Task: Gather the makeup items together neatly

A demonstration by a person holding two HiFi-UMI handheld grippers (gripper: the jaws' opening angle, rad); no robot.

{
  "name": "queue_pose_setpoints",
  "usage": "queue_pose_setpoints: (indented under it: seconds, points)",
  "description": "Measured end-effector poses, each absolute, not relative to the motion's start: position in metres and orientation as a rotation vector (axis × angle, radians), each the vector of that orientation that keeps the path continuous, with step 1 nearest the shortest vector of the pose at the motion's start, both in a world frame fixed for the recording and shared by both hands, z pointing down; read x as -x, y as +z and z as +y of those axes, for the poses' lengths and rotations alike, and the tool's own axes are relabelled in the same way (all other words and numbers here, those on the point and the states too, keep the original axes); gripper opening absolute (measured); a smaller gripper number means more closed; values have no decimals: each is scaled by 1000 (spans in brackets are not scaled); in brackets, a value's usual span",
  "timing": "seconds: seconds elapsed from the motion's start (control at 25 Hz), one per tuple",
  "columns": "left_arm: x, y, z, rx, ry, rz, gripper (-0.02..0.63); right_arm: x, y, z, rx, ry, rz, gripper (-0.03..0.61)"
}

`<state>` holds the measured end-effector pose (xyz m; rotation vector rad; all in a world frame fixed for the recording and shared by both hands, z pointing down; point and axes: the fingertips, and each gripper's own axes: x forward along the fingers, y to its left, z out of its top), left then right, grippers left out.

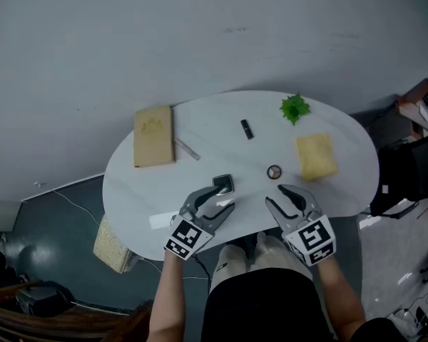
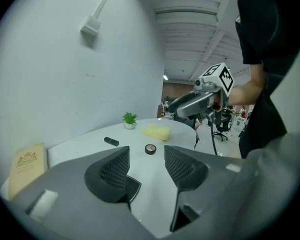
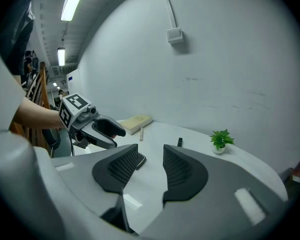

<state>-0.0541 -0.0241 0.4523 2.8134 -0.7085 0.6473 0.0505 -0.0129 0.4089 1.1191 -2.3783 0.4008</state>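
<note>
landmark: black square flat compact (image 1: 223,184), near the front edge of the white oval table (image 1: 214,116); all places are given from it.
left tongs: left gripper (image 1: 220,197) is held just in front of the compact, which shows under its left jaw. Jaws are parted about halfway and nothing is gripped.
right tongs: right gripper (image 1: 275,194) is held to the right of the compact. Jaws are set at a moderate gap, empty.
round item: small round dark-rimmed compact (image 1: 274,172) is seen to the right and slightly further back, just beyond the right gripper's tips.
tube: short black lipstick-like tube (image 1: 247,129) is seen well behind, slightly right.
stick: slim grey pencil-like stick (image 1: 187,149) is seen behind-left, beside the tan hardback book (image 1: 154,135).
not makeup: green potted sprig (image 1: 294,107) and yellow folded cloth (image 1: 315,156), both right and further back; to be left alone.
step (judged): items are spread out, so gathering is barely started. The square compact is likely meant as the cluster point.
how-to: the round compact is best taken across its rim, low and level, then set just beside the landmark, not on it. The tube is to be gripped across its short axis so rolling is avoided.
risk: flat cases may skid on the smooth top if the pads are closed too high.
</note>
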Motion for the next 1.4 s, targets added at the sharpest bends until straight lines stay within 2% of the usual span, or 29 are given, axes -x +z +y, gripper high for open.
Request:
queue_pose_setpoints:
  seconds: [0.48, 0.96, 1.4]
  points:
    - [39, 432, -26, -2745, 588, -939, 186, -78, 460, -41, -959, 371, -2323, 141]
    - [24, 439, -12, -2628, 580, -1100, 186, -92, 523, -60, -856, 413, -2244, 143]
    - [9, 437, -10, -2602, 559, -1124, 186, -93, 559, -71, -776, 430, -2202, 200]
